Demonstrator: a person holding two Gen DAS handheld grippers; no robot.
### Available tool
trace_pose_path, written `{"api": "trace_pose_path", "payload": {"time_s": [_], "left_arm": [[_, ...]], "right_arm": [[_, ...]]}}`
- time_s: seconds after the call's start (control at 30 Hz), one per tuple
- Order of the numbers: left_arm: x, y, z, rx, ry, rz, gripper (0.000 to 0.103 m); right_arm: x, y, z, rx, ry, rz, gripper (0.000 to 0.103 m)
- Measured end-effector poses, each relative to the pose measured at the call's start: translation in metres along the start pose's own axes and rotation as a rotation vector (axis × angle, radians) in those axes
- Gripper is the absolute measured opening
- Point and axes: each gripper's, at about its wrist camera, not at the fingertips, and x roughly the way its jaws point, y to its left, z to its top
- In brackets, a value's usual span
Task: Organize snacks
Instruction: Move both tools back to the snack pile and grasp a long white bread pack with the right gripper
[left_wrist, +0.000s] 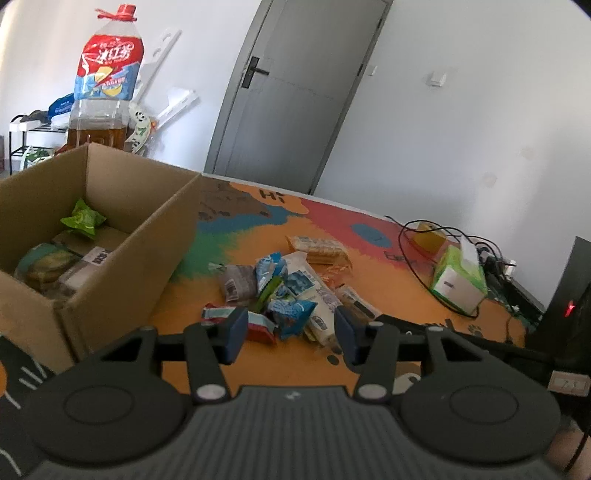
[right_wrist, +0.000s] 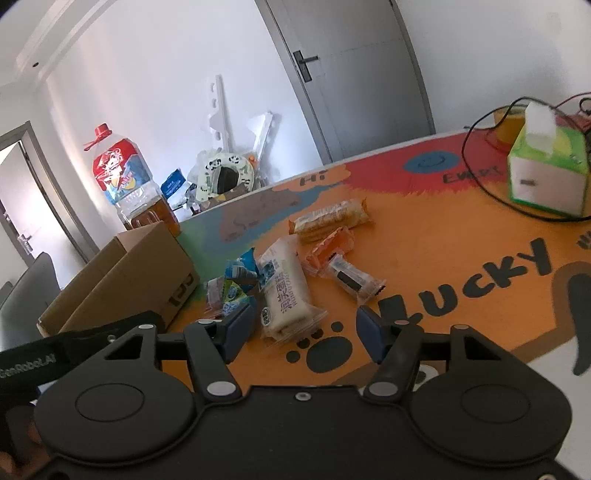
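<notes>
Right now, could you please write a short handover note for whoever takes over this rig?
Left hand-held gripper: open, holding nothing, aimed at the near edge of the snack pile.
Right hand-held gripper: open, holding nothing, the long white cake pack just ahead of it.
Done: a few packets, one of them green, lie in the cardboard box.
Left: the pile, the long biscuit pack and the orange packet on the table mat.

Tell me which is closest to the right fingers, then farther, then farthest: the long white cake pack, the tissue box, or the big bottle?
Seen from the right wrist camera:
1. White cake pack, lying on the table just ahead of the right fingers.
2. Tissue box, far right on the table.
3. Big bottle, behind the cardboard box, on the left.
</notes>
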Motion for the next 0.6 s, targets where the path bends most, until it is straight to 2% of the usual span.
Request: {"api": "trace_pose_path", "payload": {"time_s": [0.2,0.5,0.53,0.57,0.6], "left_arm": [[0.020,0.000,0.004,-0.022,0.006,0.009,0.050],[0.031,0.008,0.006,-0.058,0.013,0.028,0.049],[0.032,0.009,0.007,-0.063,0.015,0.031,0.049],[0.033,0.011,0.007,-0.067,0.016,0.033,0.049],[0.035,0.012,0.007,-0.071,0.017,0.034,0.049]], "right_arm": [[0.019,-0.002,0.004,-0.017,0.044,0.028,0.057],[0.045,0.003,0.011,-0.046,0.107,0.056,0.057],[0.049,0.004,0.011,-0.047,0.115,0.059,0.055],[0.053,0.004,0.010,-0.047,0.125,0.058,0.043],[0.057,0.004,0.009,-0.045,0.141,0.058,0.035]]}}
